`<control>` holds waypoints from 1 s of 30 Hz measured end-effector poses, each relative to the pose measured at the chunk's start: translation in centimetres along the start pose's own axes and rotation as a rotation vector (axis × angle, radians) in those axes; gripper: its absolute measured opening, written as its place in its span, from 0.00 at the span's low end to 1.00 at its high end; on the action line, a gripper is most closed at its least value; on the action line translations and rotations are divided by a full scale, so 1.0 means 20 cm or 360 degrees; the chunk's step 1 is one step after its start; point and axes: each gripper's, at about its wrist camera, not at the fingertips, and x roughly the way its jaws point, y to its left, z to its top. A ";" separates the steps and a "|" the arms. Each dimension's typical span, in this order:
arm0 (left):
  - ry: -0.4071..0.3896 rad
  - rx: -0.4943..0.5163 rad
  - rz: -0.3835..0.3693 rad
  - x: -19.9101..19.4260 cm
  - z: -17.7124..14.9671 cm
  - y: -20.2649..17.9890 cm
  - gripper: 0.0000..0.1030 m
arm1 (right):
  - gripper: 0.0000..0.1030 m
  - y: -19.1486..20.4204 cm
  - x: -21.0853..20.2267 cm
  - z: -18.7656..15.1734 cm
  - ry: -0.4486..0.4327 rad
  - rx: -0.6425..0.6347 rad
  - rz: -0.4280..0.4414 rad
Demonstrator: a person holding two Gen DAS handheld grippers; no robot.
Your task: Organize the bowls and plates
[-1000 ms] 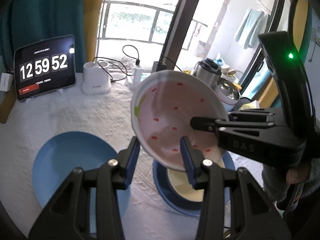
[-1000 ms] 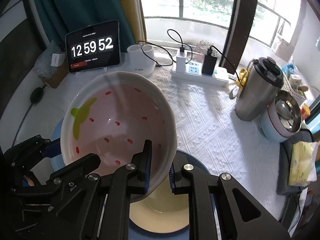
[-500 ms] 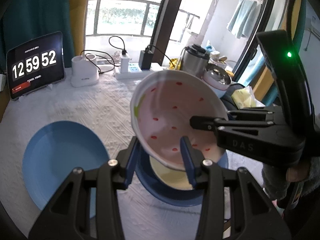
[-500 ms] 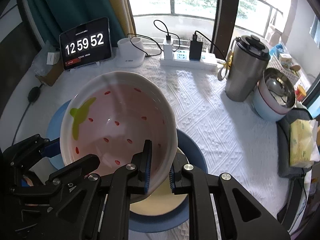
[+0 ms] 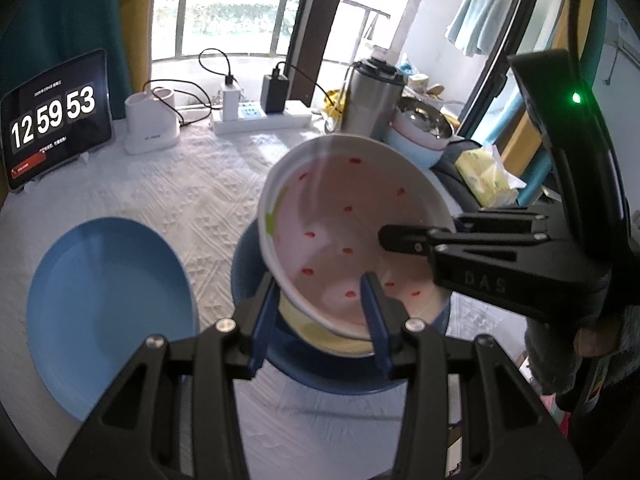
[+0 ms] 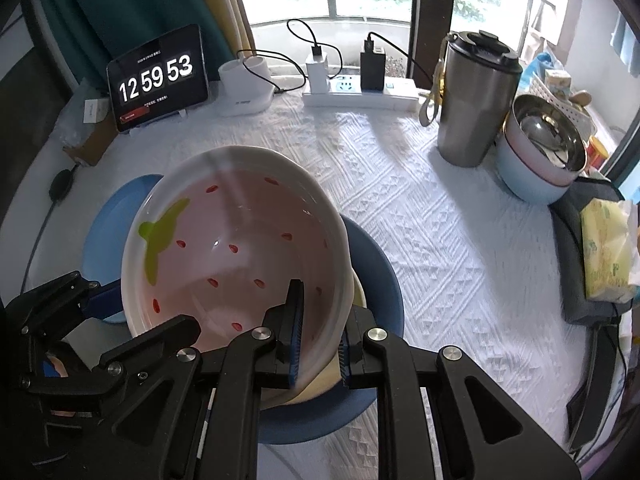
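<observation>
White quilted tablecloth (image 6: 420,216) is lying beneath both tongs: right gripper (image 6: 320,344) and left gripper (image 5: 320,320) are pinching the tilted strawberry bowl (image 6: 236,256) over the yellow bowl (image 5: 320,334), risking slipping and chipping.

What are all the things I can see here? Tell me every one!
strawberry bowl: one, white with a pink inside and red spots, held tilted above the dark blue plate
dark blue plate: one, under the bowl
cream dish: one, pale yellow, on the dark blue plate
light blue plate: one, on the cloth beside the dark blue plate
clock tablet: one, black, at the back
white holder: one, beside the tablet
power strip: one, white, by the window
steel tumbler: one, silver
steel bowl: one, silver inside, pale blue outside
tissue pack: one, yellow
tablecloth: one, white
left gripper: black, gripping the bowl's rim
right gripper: black, gripping the bowl's rim
</observation>
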 end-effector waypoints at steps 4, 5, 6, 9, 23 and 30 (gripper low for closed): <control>0.0022 0.0007 -0.0003 0.02 -0.02 -0.01 0.41 | 0.16 -0.02 0.01 -0.02 0.0010 0.0015 0.0004; 0.0028 0.0008 -0.0004 0.02 -0.02 -0.01 0.41 | 0.16 -0.02 0.01 -0.02 0.0013 0.0018 0.0004; 0.0037 0.0008 -0.0005 0.03 -0.03 -0.02 0.41 | 0.16 -0.02 0.02 -0.02 0.0016 0.0020 0.0005; 0.0059 0.0010 -0.0007 0.05 -0.04 -0.02 0.41 | 0.16 -0.03 0.04 -0.04 0.0032 0.0028 0.0007; 0.0139 0.0030 0.0010 0.11 -0.07 -0.02 0.42 | 0.16 -0.03 0.06 -0.05 0.0080 0.0024 0.0003; 0.0128 0.0034 0.0033 0.10 -0.06 0.00 0.43 | 0.16 -0.01 0.10 -0.05 0.0131 0.0004 -0.0018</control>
